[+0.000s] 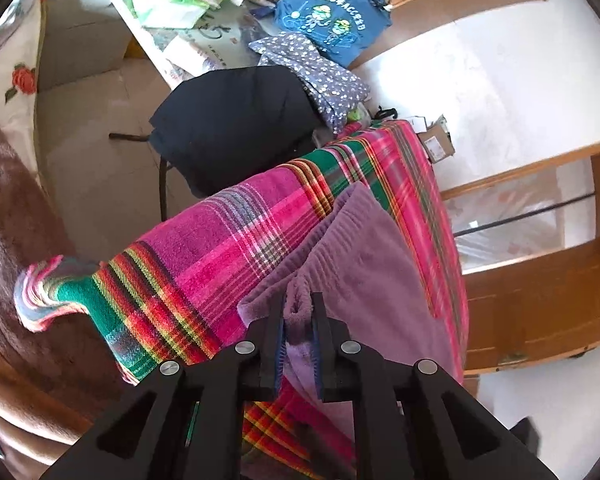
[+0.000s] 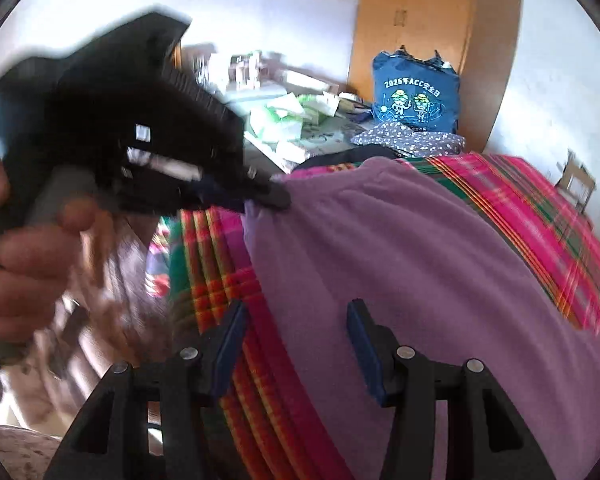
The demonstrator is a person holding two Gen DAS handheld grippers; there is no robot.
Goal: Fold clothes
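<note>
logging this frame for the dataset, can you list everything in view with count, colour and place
purple garment: one, purple fleece, lying on the plaid cloth
plaid cloth: one, pink, green, red, covering the work surface
dark garment: one, black, beyond the plaid cloth
dotted garment: one, blue-grey with white dots, beside the dark garment
blue bag: one, blue, printed, by the wooden cabinet
left gripper: black, shut on the purple garment
right gripper: black, open over the garment
hand: one, holding the left gripper

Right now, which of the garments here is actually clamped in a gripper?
The purple fleece garment. The left gripper pinches its bunched edge; the black garment and dotted navy one lie untouched beyond the plaid cloth.
</note>
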